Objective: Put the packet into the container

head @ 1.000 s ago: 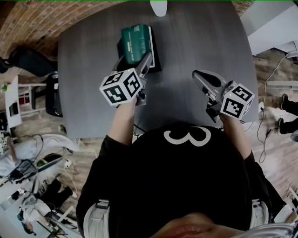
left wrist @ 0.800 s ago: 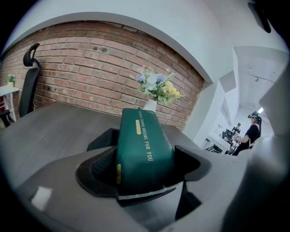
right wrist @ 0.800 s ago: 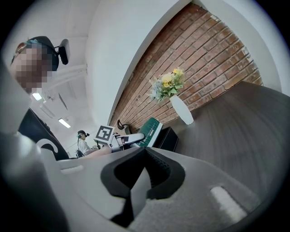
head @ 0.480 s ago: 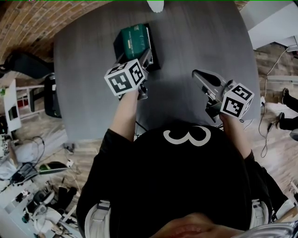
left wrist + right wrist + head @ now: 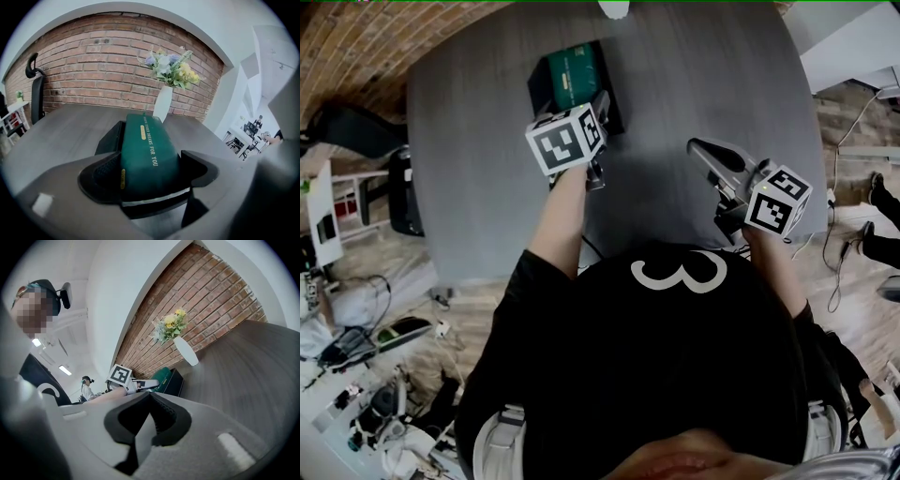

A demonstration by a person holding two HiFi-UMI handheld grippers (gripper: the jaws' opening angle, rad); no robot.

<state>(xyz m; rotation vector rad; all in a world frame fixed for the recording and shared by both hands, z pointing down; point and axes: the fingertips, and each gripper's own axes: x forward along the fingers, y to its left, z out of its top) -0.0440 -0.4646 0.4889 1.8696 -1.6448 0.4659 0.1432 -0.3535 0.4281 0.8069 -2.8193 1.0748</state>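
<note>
Left gripper point(image 5: 149, 174) grips the near end of the green packet point(image 5: 146, 145), one jaw on each long side; packet points away from the gripper and lies over the black container point(image 5: 108, 138), far end down inside it as far as I can judge, near end raised above the rim; container stands on the grey table point(image 5: 65, 126), with a white vase point(image 5: 162, 104) of flowers behind it; right gripper point(image 5: 149, 397) hangs well apart over the table's near right, jaws together on nothing; step in hand, by my reading: the placing itself, nearly done; next move calls for lowering the near end past the rim, then opening the jaws and drawing straight back so the packet isn't dragged out.
</note>
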